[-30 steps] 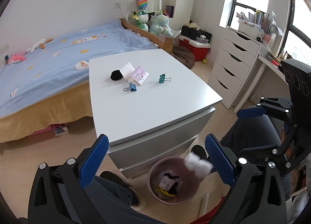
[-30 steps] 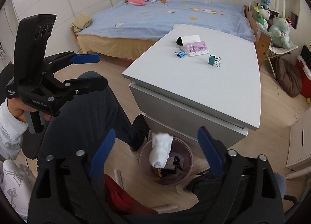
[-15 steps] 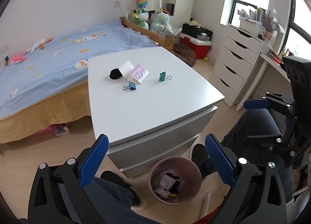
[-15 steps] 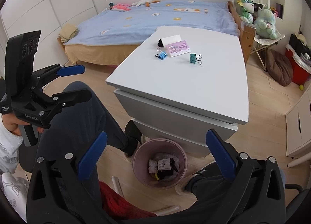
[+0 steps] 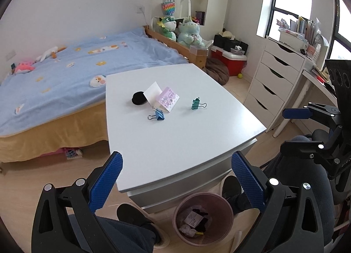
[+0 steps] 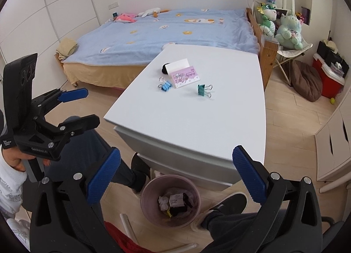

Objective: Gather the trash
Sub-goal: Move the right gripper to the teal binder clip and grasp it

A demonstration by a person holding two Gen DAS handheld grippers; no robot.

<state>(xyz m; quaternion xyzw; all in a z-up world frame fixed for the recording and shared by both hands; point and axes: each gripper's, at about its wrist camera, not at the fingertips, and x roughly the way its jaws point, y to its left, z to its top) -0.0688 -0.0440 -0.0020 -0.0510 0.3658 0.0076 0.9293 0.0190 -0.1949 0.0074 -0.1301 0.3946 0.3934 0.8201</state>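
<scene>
A pink trash bin stands on the floor in front of the white table. It holds a crumpled white tissue, a small box and dark scraps. My left gripper is open and empty above the table's near edge. My right gripper is open and empty above the bin. On the table lie a pink card, a white card, a black round object, a blue binder clip and a green binder clip.
A bed with a blue cover lies behind the table. White drawers and a desk stand at the right. A red cooler and a brown cushion sit on the floor. The person's legs and shoes flank the bin.
The white tissue fell from the air into the bin a second ago. Both grippers have since lifted and tilted toward the table, staying open.
</scene>
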